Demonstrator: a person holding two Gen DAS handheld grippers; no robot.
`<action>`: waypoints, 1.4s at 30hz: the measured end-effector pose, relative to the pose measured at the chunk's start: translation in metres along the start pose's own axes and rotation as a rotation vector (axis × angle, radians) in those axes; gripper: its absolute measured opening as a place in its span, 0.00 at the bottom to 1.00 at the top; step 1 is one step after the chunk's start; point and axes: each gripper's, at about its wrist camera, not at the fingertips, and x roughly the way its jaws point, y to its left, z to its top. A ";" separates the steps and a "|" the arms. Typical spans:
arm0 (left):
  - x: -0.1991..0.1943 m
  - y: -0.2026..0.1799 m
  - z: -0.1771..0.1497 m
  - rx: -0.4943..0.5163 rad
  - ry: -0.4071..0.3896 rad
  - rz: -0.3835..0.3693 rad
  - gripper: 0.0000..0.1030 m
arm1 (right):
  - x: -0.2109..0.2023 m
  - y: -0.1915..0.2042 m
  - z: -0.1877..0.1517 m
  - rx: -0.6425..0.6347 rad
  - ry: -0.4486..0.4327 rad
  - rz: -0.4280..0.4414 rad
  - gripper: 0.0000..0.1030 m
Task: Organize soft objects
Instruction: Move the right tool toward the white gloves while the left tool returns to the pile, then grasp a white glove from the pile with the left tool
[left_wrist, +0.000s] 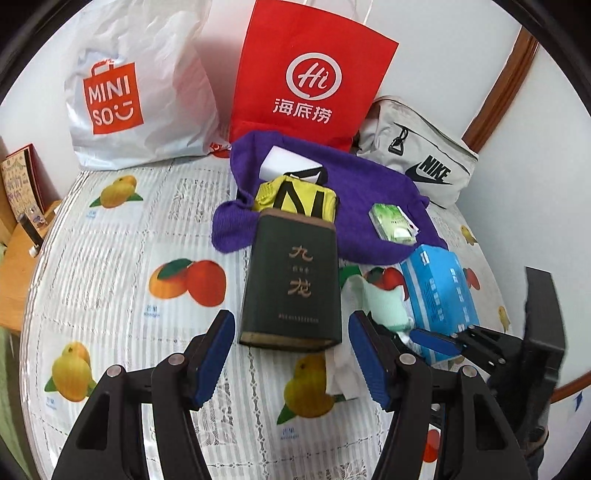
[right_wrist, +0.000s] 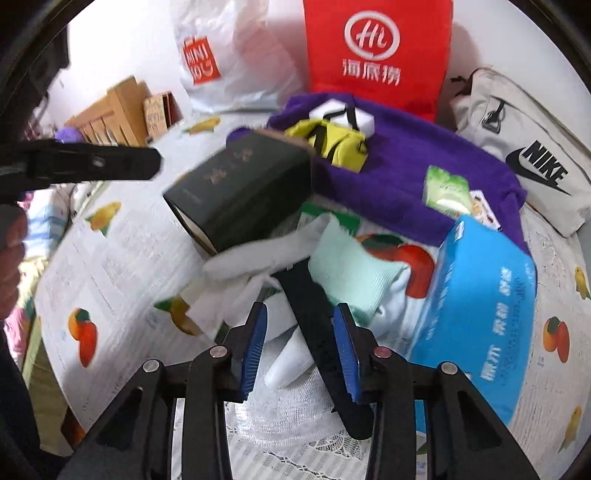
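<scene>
On the left, the fruit-printed white tablecloth (left_wrist: 122, 258) lies bare out to the table's left edge. The left gripper (left_wrist: 291, 354), jaws wide apart and holding nothing, faces the dark green rectangular tea tin (left_wrist: 291, 280). Right of it, the right gripper (right_wrist: 300, 350), jaws parted, straddles a black strap (right_wrist: 317, 332) beside the mint-green knitted sock (right_wrist: 351, 273), possibly without touching. The blue tissue pack (right_wrist: 476, 332) crowds the right edge.

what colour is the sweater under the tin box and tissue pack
Purple. The sweater shows best in the left wrist view, spread behind the dark tin box.
</scene>
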 end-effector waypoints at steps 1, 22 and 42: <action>0.000 0.001 -0.001 -0.003 0.001 -0.005 0.60 | 0.004 0.001 0.000 -0.005 0.011 -0.006 0.36; -0.007 0.018 -0.016 -0.068 0.007 -0.055 0.60 | 0.009 -0.007 -0.002 0.051 0.035 -0.034 0.04; -0.002 0.011 -0.026 -0.056 0.043 -0.049 0.60 | 0.013 -0.008 -0.002 0.030 0.060 -0.112 0.06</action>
